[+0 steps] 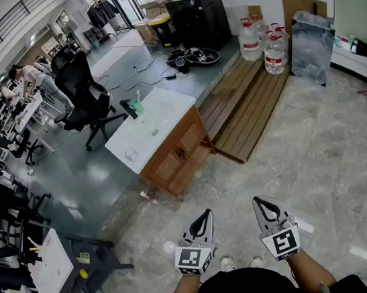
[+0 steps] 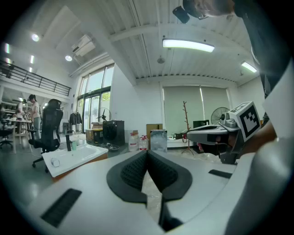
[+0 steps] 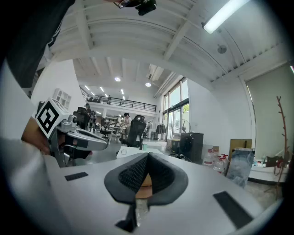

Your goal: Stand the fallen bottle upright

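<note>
**Head view:** A small pale bottle (image 1: pixel 148 196) lies on its side on the floor (image 1: pixel 320 157), touching or just beside the near corner of a wooden cabinet (image 1: pixel 178 158). It is too small to make out more. The cabinet carries a white worktop (image 1: pixel 164 108). A wooden pallet (image 1: pixel 248 103) lies along the cabinet's far side. The left tool (image 1: pixel 206 217) and right tool (image 1: pixel 262 206) sit side by side at the bottom edge, well apart from the bottle. Open marble floor lies between them and it.

**Left gripper view:** The left tool (image 2: pixel 147 153) has its jaws together, with nothing between them. The worktop (image 2: pixel 87 153) is at the left and the right tool (image 2: pixel 216 131) at the right.

**Right gripper view:** The right tool (image 3: pixel 148 158) has its jaws pressed together and empty. The left tool (image 3: pixel 85 135) is at the left, and water jugs (image 3: pixel 216 160) stand far off to the right.
</note>
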`<state>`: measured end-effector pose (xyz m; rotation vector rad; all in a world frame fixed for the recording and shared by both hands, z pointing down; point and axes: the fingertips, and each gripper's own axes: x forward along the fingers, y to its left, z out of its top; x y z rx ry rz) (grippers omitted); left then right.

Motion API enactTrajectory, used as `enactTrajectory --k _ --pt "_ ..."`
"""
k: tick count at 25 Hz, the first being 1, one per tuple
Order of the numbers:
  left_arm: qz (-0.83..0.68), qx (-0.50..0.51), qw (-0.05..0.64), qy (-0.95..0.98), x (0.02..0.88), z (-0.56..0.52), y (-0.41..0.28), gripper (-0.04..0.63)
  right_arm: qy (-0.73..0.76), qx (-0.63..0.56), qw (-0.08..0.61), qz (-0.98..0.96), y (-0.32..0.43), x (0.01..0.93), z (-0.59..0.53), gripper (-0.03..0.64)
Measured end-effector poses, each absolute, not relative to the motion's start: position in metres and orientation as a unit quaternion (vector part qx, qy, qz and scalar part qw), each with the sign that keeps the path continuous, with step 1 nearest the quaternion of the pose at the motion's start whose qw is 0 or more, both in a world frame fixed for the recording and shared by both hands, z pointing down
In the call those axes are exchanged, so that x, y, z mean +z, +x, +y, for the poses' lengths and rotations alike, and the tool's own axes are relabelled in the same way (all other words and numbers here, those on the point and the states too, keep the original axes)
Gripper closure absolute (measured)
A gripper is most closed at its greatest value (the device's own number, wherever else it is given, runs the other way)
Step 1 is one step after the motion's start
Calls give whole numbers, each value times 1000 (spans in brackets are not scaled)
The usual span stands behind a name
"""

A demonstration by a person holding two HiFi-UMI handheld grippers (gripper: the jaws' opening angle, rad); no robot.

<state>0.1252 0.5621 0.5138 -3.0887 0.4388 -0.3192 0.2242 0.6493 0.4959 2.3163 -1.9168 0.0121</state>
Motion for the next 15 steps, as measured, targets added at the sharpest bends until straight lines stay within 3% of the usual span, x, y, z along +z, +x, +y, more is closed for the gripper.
enactTrajectory --k 15 --pt "131 -78 -4 -988 495 525 61 578 765 -29 39 -642 161 461 607 603"
